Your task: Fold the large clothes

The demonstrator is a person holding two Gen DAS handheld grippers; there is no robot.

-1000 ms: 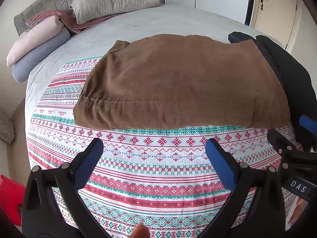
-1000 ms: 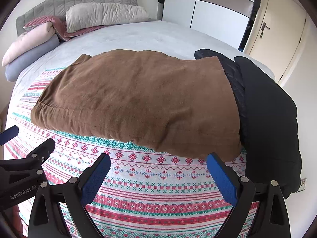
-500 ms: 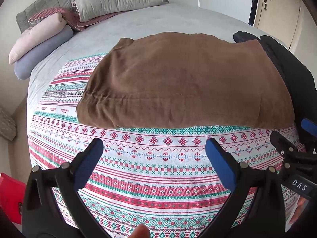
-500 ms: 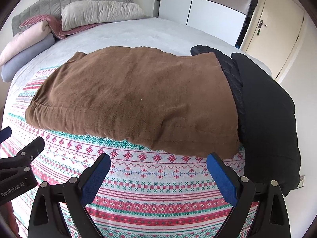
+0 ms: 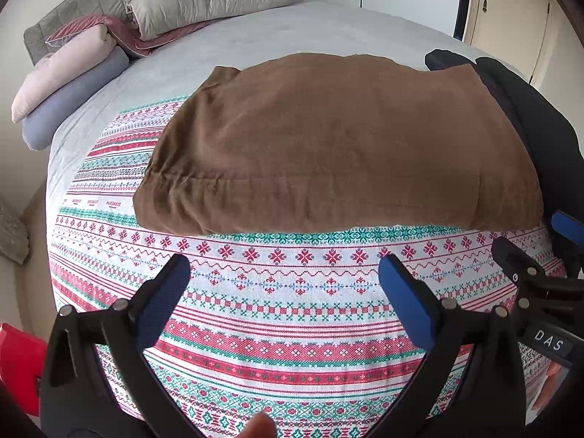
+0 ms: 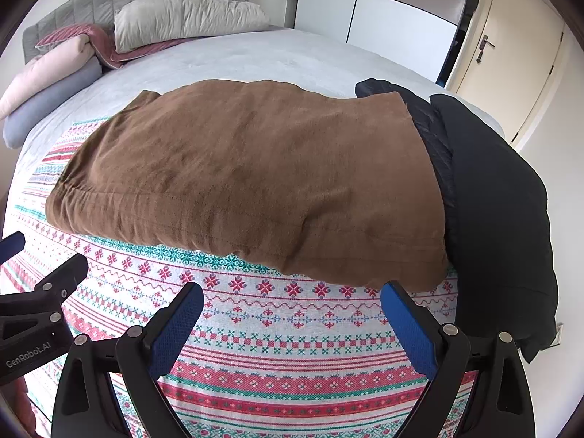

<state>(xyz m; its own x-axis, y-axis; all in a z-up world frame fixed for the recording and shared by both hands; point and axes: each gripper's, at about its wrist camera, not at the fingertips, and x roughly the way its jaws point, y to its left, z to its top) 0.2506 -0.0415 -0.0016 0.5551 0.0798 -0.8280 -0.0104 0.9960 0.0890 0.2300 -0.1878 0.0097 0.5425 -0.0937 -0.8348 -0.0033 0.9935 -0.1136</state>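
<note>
A brown garment (image 5: 339,142) lies folded into a rectangle on a red, green and white patterned cloth (image 5: 292,310) on the bed; it also shows in the right wrist view (image 6: 248,179). My left gripper (image 5: 284,273) is open and empty above the patterned cloth, just short of the garment's near edge. My right gripper (image 6: 292,303) is open and empty, near the garment's near right corner. Each gripper shows at the edge of the other's view.
A black jacket (image 6: 500,204) lies at the bed's right edge, partly under the brown garment. Pillows (image 6: 182,18) and rolled bedding (image 5: 62,87) sit at the grey headboard. A wardrobe (image 6: 383,18) and a door (image 6: 511,54) stand behind. A red object (image 5: 18,365) is at the lower left.
Both grippers have drawn slightly closer to the brown garment, with the view shifting a little. The jaws stay open and the garment has not moved.
</note>
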